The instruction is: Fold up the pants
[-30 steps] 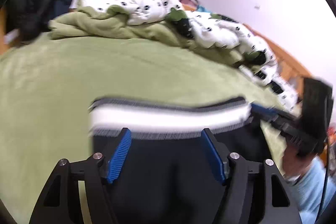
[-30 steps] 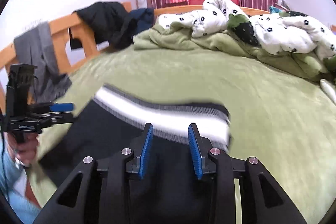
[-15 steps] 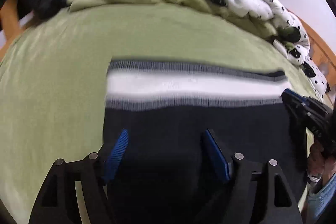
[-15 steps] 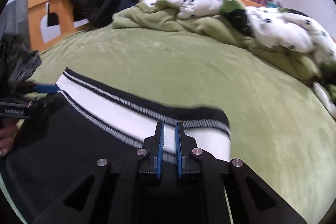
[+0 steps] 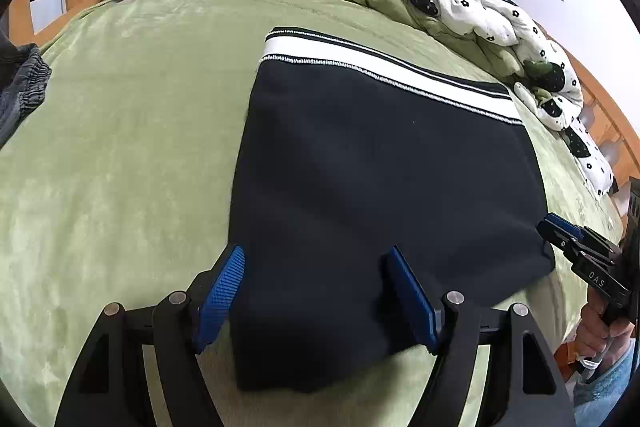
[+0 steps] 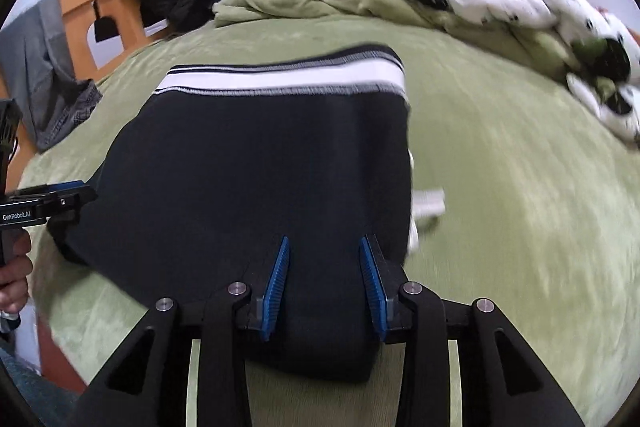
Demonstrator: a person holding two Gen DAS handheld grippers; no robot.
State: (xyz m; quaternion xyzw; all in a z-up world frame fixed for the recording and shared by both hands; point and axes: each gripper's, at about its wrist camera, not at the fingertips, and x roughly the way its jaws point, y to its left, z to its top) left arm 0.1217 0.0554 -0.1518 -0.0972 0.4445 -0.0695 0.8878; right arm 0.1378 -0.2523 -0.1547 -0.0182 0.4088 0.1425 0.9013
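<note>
your pants lie folded flat on the green bed, waistband at the far end, so the fold holds; your left gripper and right gripper are both spread, gripping nothing, straddling the near edge

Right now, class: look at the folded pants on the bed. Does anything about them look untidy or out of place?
Mostly neat: the black pants lie flat on the green bedspread. One oddity: a white strip, perhaps a drawstring, pokes out from their right edge. The frame is too blurred to be sure.
</note>
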